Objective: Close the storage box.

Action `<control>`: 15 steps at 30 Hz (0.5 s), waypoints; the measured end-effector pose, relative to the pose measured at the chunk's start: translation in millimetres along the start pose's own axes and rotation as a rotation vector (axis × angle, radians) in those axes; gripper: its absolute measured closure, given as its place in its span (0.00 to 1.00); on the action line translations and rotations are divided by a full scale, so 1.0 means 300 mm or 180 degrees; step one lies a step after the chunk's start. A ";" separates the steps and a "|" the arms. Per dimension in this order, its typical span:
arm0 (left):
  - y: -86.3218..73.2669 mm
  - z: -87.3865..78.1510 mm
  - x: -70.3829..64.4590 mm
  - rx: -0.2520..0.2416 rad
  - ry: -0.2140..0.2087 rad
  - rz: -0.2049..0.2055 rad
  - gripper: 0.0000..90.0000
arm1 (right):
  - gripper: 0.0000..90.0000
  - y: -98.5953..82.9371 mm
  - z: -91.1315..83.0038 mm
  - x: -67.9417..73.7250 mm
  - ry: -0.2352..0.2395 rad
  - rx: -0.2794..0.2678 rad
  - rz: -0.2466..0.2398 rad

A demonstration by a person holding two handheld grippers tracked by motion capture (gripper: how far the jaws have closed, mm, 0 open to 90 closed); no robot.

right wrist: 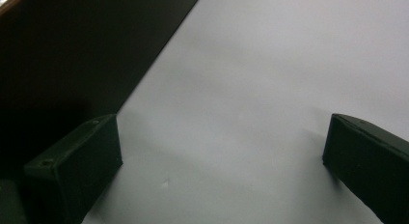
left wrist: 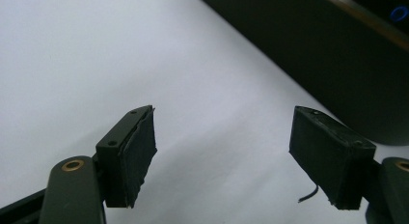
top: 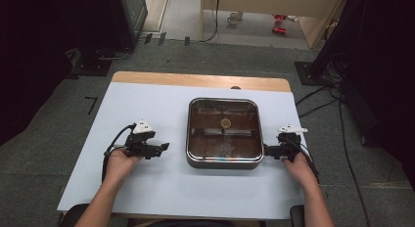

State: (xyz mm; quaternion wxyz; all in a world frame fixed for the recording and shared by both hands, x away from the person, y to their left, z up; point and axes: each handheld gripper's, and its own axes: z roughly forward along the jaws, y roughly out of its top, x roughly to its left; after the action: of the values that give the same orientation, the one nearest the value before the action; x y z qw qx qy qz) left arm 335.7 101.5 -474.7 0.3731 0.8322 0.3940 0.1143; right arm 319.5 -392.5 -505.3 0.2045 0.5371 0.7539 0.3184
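High view: square dark metal pan with glass lid [top: 224, 161] on white table sheet [top: 147, 188]; left gripper [top: 165, 147] near it, right gripper [top: 266, 149] beside it, both jaw pairs spread, empty.

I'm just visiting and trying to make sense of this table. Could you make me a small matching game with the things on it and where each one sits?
Things:
1. square pan
2. left tool
3. right tool
4. small round piece

Places:
A. open, close against the pan's right side
B. inside the pan
C. middle of the white table cover
D. open, apart from the pan on its left

Pairs: 1-C, 2-D, 3-A, 4-B
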 end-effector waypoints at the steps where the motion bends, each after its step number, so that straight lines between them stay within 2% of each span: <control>1: -0.002 0.007 -0.001 0.0033 0.0017 -0.0003 0.28 | 0.00 0.000 0.000 0.000 0.0000 0.0000 0.0000; 8: -0.016 0.052 -0.004 0.0118 0.0009 0.0051 0.27 | 0.00 0.000 0.000 0.000 0.0000 0.0001 0.0001; 12: -0.022 0.053 -0.005 0.0079 0.0000 0.0031 0.25 | 0.00 0.000 0.000 0.000 0.0000 0.0000 0.0001; 15: -0.028 0.054 -0.011 0.0066 0.0040 0.0123 0.24 | 0.00 0.000 0.000 0.000 0.0000 0.0001 0.0001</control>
State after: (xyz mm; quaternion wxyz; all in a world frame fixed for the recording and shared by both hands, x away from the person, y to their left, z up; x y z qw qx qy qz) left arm 336.7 93.8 -491.5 0.3597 0.8427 0.3813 0.1225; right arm 319.6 -392.4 -505.2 0.2044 0.5373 0.7538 0.3183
